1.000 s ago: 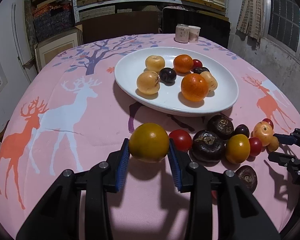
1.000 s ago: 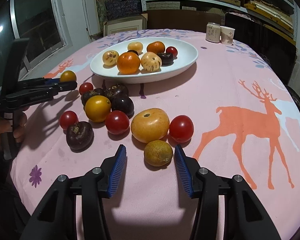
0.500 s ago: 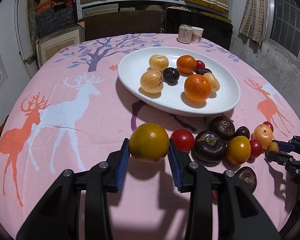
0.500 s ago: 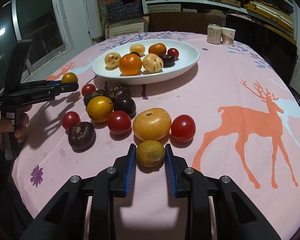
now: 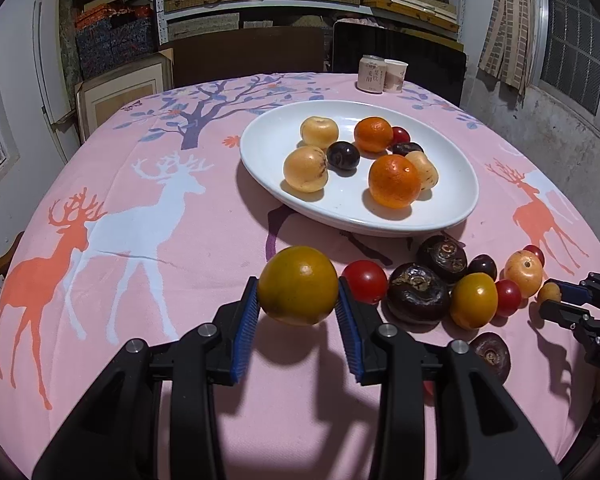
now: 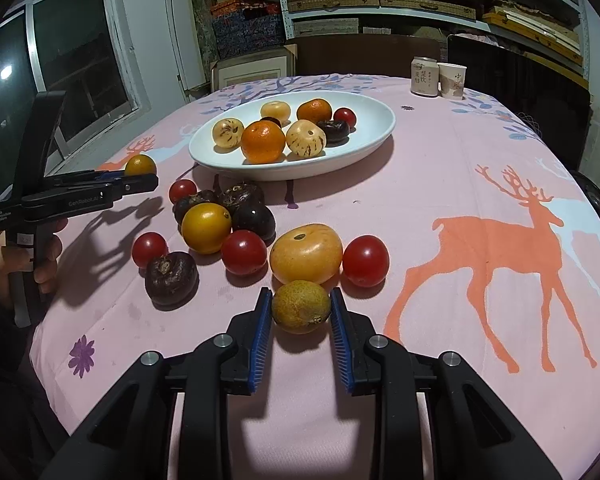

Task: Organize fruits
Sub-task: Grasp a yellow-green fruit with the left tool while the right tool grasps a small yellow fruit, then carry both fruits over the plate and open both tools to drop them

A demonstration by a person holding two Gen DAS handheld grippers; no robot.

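Table: pink deer-print cloth point(image 5: 148, 312)
Left gripper point(image 5: 298, 306): clamps yellow-green fruit point(image 5: 298, 285)
Right gripper point(image 6: 301, 314): pinches small speckled fruit point(image 6: 301, 306)
Plate point(image 6: 376, 120): holds oranges

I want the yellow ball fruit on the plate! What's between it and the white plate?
Only bare pink tablecloth, seen in the left wrist view, between the yellow-green round fruit and the white oval plate.
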